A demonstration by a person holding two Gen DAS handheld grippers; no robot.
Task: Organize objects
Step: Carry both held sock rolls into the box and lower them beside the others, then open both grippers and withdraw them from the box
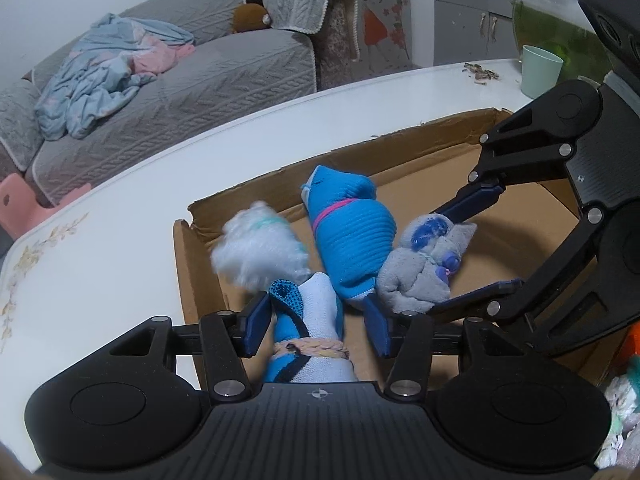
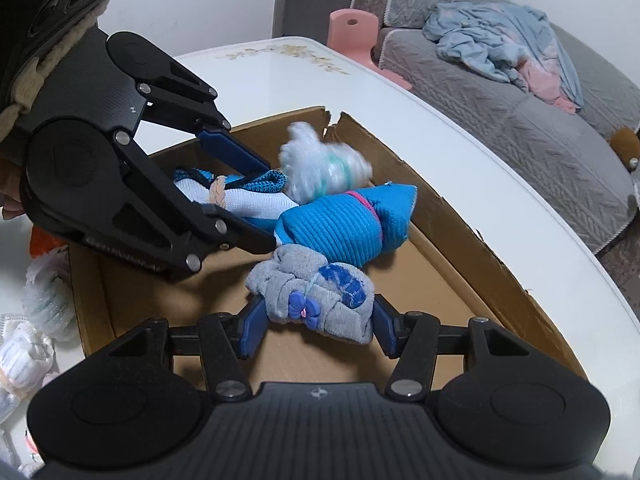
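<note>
A cardboard box (image 1: 400, 148) (image 2: 460, 240) lies on the white table. In it lie a fluffy white sock bundle (image 1: 256, 248) (image 2: 324, 168), a blue bundle with a pink band (image 1: 352, 228) (image 2: 344, 228), a grey bundle with a purple bow (image 1: 420, 268) (image 2: 320, 300) and a white-and-blue bundle with a braided band (image 1: 316, 328) (image 2: 240, 196). My left gripper (image 1: 316, 320) (image 2: 272, 200) straddles the white-and-blue bundle with its jaws apart. My right gripper (image 2: 316, 328) (image 1: 484, 240) straddles the grey bundle; its pads (image 2: 254, 330) look to touch the sides.
More rolled socks (image 2: 36, 320) lie on the table left of the box. A green cup (image 1: 540, 72) and a glass fishbowl (image 1: 560, 20) stand at the far edge. A grey sofa (image 1: 180, 92) with a blue blanket is behind the table.
</note>
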